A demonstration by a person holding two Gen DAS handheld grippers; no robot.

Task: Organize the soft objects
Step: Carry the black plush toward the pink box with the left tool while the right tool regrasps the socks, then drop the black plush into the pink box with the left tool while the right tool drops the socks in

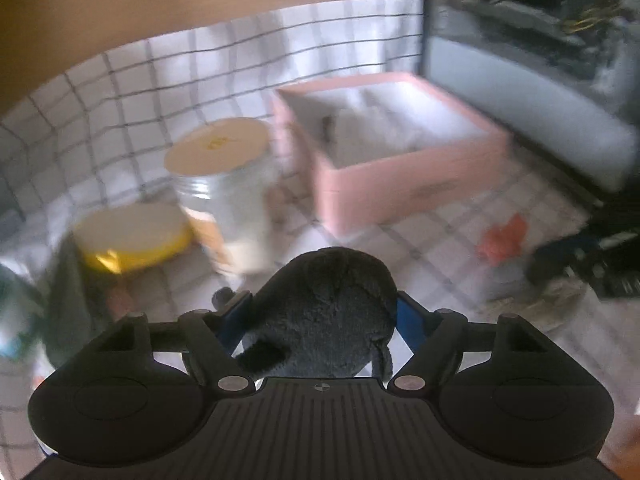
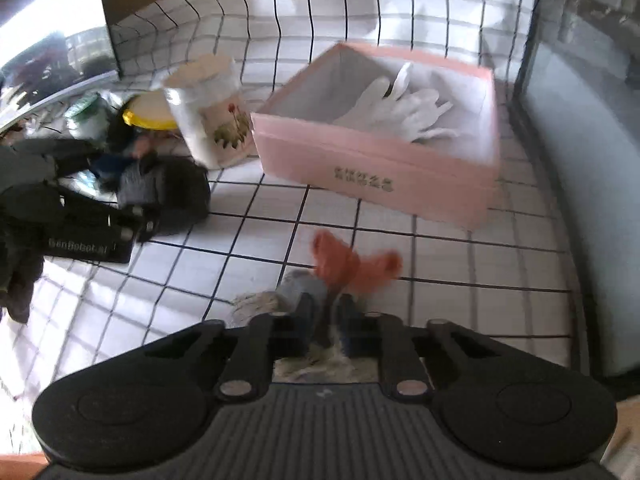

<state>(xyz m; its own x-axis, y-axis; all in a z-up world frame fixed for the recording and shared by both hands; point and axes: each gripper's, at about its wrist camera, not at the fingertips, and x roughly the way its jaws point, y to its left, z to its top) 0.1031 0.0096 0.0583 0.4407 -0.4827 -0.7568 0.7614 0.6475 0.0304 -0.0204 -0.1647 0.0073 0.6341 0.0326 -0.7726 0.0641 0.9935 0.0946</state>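
White grid cloth (image 2: 256, 208) w/ pink box (image 2: 372, 176); floral jar (image 2: 212, 120); yellow-lidded tin (image 2: 150, 114)

Floral jar (image 2: 208, 110) – yellow-rimmed lid (image 2: 148, 114) beside it

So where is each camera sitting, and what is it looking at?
Left wrist: sits on the left claw, looking forward over a dark grey plush toy clamped between its fingers, toward the pink box and two lidded jars; only the claw shows.
Right wrist: sits on the right claw, looking across the tiled counter at the pink box with white gloves inside; its fingers pinch a scruffy orange and grey soft thing, and the left claw shows at the left.
Shared: pink box, orange thing, jars, tiles.
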